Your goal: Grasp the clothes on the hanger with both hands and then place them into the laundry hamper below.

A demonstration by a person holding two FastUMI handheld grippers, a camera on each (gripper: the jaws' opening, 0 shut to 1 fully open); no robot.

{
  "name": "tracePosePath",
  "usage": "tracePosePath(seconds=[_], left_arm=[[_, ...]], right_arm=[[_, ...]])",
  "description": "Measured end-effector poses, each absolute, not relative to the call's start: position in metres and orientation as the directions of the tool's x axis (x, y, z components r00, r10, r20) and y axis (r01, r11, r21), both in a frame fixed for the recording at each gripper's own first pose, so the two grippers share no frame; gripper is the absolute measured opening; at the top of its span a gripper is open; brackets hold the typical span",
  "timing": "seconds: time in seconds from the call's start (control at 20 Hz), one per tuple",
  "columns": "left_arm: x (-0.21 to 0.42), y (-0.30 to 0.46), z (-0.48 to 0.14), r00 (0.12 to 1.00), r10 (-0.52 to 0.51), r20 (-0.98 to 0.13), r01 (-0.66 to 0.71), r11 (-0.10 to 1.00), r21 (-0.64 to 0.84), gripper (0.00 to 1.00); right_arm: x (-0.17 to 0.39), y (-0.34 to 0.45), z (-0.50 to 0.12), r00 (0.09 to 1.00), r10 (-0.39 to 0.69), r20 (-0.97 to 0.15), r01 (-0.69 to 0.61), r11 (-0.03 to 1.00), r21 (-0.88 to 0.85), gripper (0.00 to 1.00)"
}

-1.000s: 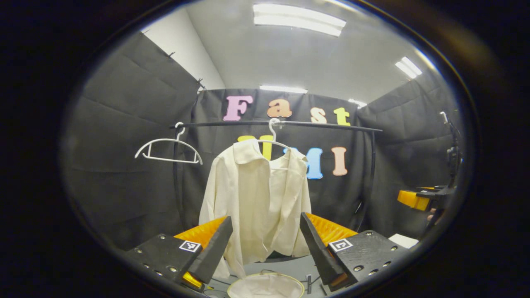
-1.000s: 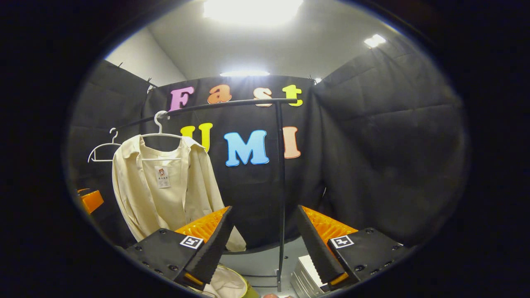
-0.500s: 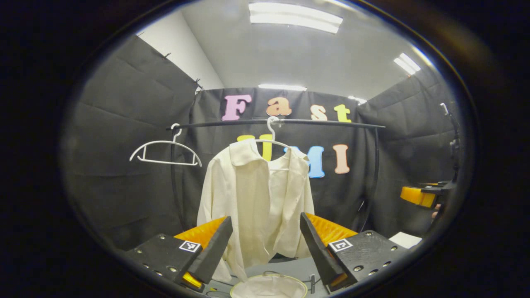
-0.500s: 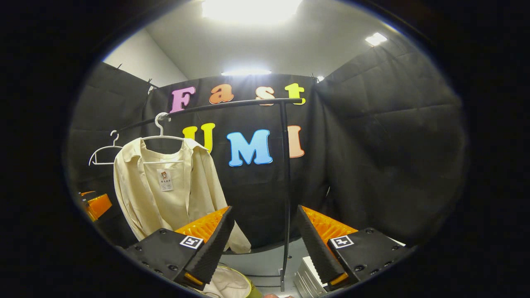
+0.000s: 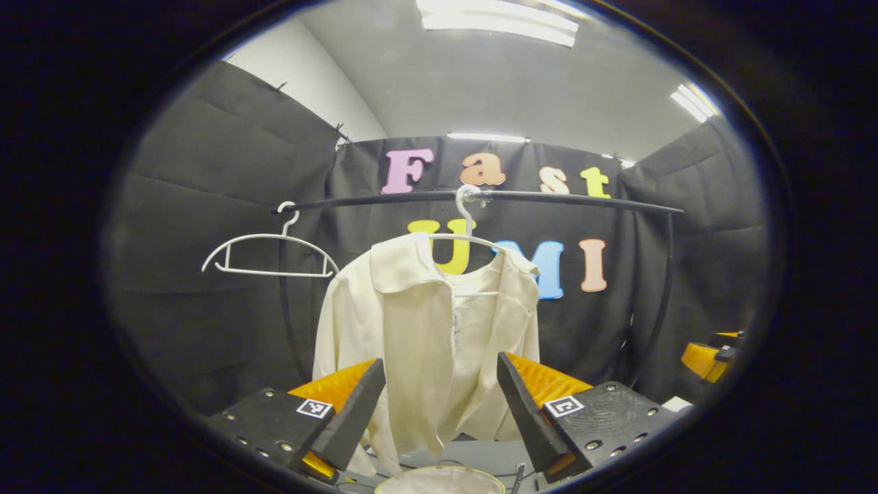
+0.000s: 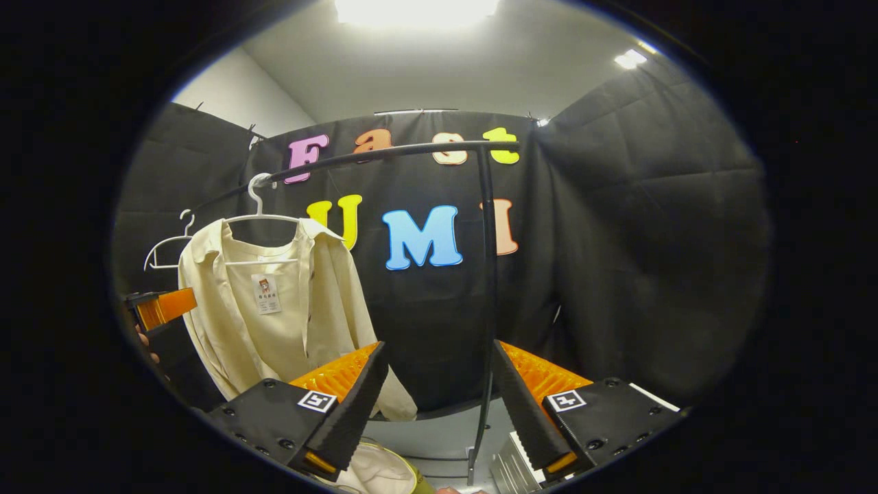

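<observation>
A cream shirt (image 5: 425, 336) hangs on a white hanger (image 5: 468, 226) from a black rail (image 5: 549, 199), straight ahead of my left gripper (image 5: 439, 412), which is open and short of the cloth. In the right gripper view the same shirt (image 6: 274, 309) hangs at the left, with a tag inside its collar. My right gripper (image 6: 435, 405) is open and points at the rail's black upright post (image 6: 488, 295). The hamper's rim (image 5: 439, 478) with its pale liner sits below the shirt; the hamper (image 6: 374, 470) also lies under the right gripper's left finger.
An empty white hanger (image 5: 267, 247) hangs on the rail left of the shirt. The other gripper (image 5: 710, 357) shows at the right edge of the left gripper view, and the left one with a hand (image 6: 161, 312) at the left edge of the right gripper view. A white ribbed box (image 6: 511, 466) lies on the floor.
Both grippers have moved closer to the rack; the shirt looks larger in both views. The left gripper has come further into the right gripper view. Both stay open.
</observation>
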State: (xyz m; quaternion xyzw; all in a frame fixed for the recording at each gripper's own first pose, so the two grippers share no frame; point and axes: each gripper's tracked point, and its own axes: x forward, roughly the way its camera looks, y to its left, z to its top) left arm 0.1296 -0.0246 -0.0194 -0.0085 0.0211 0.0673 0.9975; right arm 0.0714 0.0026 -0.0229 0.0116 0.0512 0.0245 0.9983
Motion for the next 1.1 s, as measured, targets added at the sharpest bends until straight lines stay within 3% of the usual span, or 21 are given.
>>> tracePosePath(seconds=[0.4, 0.45, 0.5, 0.75, 0.8, 0.85, 0.9, 1.0, 1.05, 1.1], left_arm=[[0.213, 0.001, -0.019, 0.934, 0.358, -0.026, -0.358, 0.932, -0.053, 0.96], [0.219, 0.011, -0.019, 0.913, 0.408, -0.018, -0.408, 0.912, -0.043, 0.95], [0.224, 0.018, -0.018, 0.893, 0.45, -0.013, -0.45, 0.892, -0.035, 0.95], [0.241, 0.039, -0.019, 0.823, 0.568, 0.014, -0.568, 0.823, 0.028, 0.96], [0.241, 0.041, -0.019, 0.811, 0.585, 0.021, -0.586, 0.81, 0.039, 0.96], [0.242, 0.045, -0.017, 0.794, 0.608, 0.033, -0.608, 0.792, 0.048, 0.96], [0.242, 0.048, -0.016, 0.779, 0.626, 0.043, -0.627, 0.777, 0.057, 0.95], [0.241, 0.055, -0.013, 0.745, 0.664, 0.062, -0.667, 0.74, 0.086, 0.95], [0.239, 0.058, -0.011, 0.73, 0.679, 0.077, -0.684, 0.723, 0.098, 0.9], [0.241, 0.06, -0.01, 0.728, 0.68, 0.088, -0.685, 0.721, 0.102, 0.7]], right_arm=[[0.152, 0.031, -0.033, 0.979, 0.189, -0.076, -0.183, 0.98, 0.082, 0.95], [0.162, 0.031, -0.037, 0.977, 0.198, -0.08, -0.192, 0.978, 0.08, 0.92], [0.172, 0.032, -0.038, 0.975, 0.206, -0.083, -0.2, 0.976, 0.082, 0.96], [0.21, 0.043, -0.04, 0.964, 0.259, -0.066, -0.251, 0.962, 0.104, 0.92], [0.215, 0.047, -0.044, 0.958, 0.277, -0.074, -0.269, 0.958, 0.1, 0.98], [0.221, 0.049, -0.048, 0.952, 0.295, -0.083, -0.287, 0.953, 0.096, 0.92], [0.225, 0.052, -0.051, 0.945, 0.315, -0.089, -0.307, 0.947, 0.094, 0.98], [0.23, 0.06, -0.055, 0.929, 0.359, -0.095, -0.35, 0.932, 0.096, 0.98], [0.233, 0.067, -0.058, 0.92, 0.379, -0.1, -0.37, 0.924, 0.097, 0.98], [0.235, 0.074, -0.061, 0.911, 0.398, -0.105, -0.389, 0.916, 0.1, 0.98]])
